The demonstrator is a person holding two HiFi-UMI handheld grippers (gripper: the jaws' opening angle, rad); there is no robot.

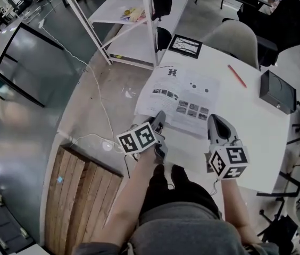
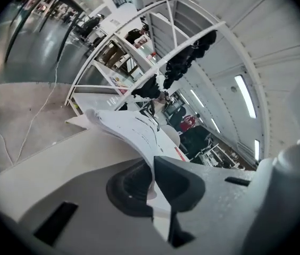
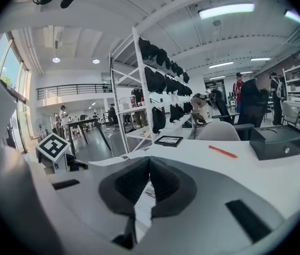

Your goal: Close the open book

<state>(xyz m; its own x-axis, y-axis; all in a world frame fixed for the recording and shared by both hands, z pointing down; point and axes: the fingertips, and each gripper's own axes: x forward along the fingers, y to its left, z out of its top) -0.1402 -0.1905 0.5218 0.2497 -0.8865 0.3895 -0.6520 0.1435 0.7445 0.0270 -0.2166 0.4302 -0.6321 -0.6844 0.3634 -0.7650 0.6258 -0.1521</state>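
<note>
The open book [image 1: 184, 97] lies flat on the round white table [image 1: 256, 142], printed pages up. My left gripper [image 1: 160, 116] is at the book's near left corner, shut on a thin sheaf of pages. In the left gripper view those pages [image 2: 134, 129] curve up off the table and run between the pads of the left gripper [image 2: 152, 161]. My right gripper [image 1: 214, 118] hovers by the book's near right corner. Seen from the right gripper view, the right gripper [image 3: 149, 161] has its jaws together with nothing held, and a strip of page [image 3: 144, 201] shows below them.
A red pen [image 1: 237, 76] and a black box [image 1: 277, 92] lie at the table's far right. A black-framed picture [image 1: 185, 45] sits beyond the book. A grey chair [image 1: 235, 41] stands behind the table, white shelving [image 1: 134, 15] at the far left.
</note>
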